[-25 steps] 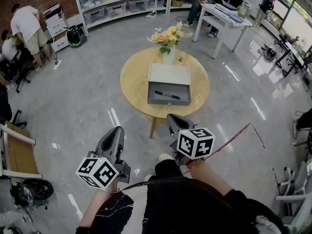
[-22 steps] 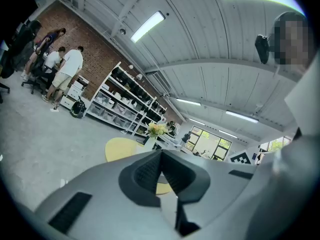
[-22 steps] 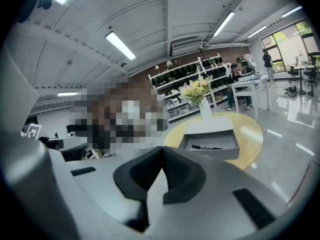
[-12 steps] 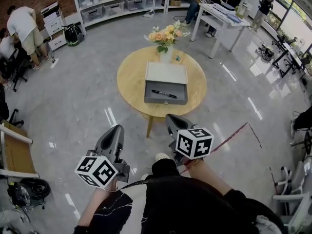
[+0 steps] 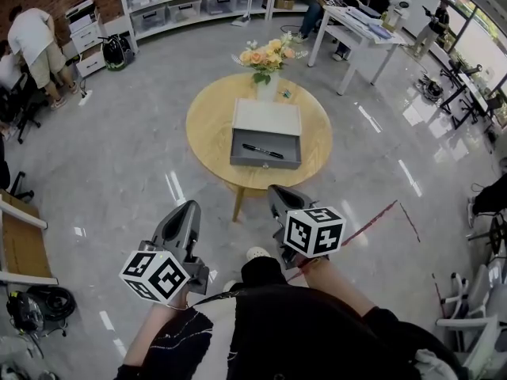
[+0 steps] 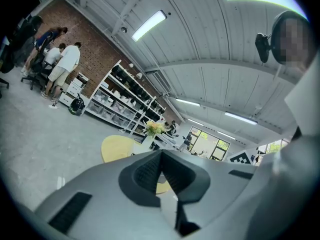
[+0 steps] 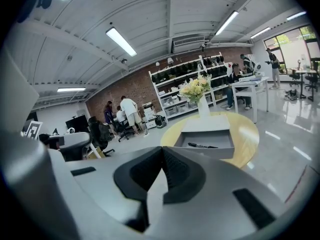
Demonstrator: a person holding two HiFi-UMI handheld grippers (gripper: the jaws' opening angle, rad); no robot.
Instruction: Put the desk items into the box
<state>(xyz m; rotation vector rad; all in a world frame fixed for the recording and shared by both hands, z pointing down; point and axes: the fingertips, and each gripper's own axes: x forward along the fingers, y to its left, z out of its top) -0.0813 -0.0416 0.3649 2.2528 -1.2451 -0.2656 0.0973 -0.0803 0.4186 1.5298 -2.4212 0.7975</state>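
A round wooden table (image 5: 207, 133) stands ahead on the grey floor. On it lies an open grey box (image 5: 266, 155) with its pale lid (image 5: 267, 117) folded back. A black pen (image 5: 262, 150) rests inside the box, also seen in the right gripper view as the pen (image 7: 201, 145) in the box (image 7: 207, 153). My left gripper (image 5: 191, 209) and right gripper (image 5: 277, 192) hover low, well short of the table, both shut and holding nothing. In their own views the left gripper (image 6: 161, 154) and right gripper (image 7: 162, 150) show jaws pressed together.
A vase of flowers (image 5: 268, 60) and a small teal item (image 5: 284, 94) sit at the table's far edge. Shelves (image 5: 198, 2) and people (image 5: 36, 42) are at the back left, a white desk (image 5: 360, 30) at the back right. A red floor line (image 5: 380, 216) runs on the right.
The table and box have drifted slightly up and left in the head view. Both grippers keep their places and stay shut.
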